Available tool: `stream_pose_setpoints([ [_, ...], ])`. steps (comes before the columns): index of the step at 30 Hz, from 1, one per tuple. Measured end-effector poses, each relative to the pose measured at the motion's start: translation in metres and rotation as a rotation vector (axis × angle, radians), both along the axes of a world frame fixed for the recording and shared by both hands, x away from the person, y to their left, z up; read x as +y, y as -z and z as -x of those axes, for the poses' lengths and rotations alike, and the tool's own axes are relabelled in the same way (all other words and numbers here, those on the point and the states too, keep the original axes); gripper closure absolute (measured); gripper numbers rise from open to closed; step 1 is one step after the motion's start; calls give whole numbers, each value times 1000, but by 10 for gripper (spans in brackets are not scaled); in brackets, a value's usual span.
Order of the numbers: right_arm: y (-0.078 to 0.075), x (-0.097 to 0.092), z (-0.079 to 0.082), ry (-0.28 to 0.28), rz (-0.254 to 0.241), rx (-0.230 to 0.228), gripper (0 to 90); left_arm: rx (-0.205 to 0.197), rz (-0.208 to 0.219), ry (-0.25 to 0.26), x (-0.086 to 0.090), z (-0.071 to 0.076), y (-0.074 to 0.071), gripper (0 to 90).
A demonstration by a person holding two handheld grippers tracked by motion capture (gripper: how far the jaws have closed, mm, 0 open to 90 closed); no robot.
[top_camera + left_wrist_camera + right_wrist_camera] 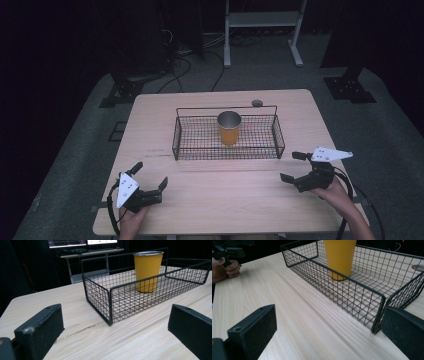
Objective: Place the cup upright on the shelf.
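A yellow metal cup (229,127) stands upright in the middle of a black wire basket (190,150) on the wooden table (225,195). My left gripper (149,176) rests open near the front left of the table, its jaws wide apart and empty. At the front right my right gripper (294,166) is open too, pointing toward the basket's right end. In the left gripper view the cup (147,271) and basket (110,305) lie ahead to the right. The right gripper view has the cup (340,257) inside the basket (352,292), ahead of the jaws.
A small round grey disc (257,103) is set in the table behind the basket. A white metal stand (262,30) and cables lie on the floor beyond the table. A hand with the left gripper (225,263) is at the far left of the right gripper view.
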State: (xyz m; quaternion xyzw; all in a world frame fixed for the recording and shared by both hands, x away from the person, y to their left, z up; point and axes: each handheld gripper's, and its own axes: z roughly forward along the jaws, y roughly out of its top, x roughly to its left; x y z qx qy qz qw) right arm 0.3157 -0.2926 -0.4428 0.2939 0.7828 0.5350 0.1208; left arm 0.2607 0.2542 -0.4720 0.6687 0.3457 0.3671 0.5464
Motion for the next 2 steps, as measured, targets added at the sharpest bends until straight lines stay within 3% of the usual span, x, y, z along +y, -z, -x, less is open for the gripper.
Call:
stream_pose_setpoints([
  [2,3,-1,6,6,-6,-7,0,0,-1,0,0,0,0,0],
])
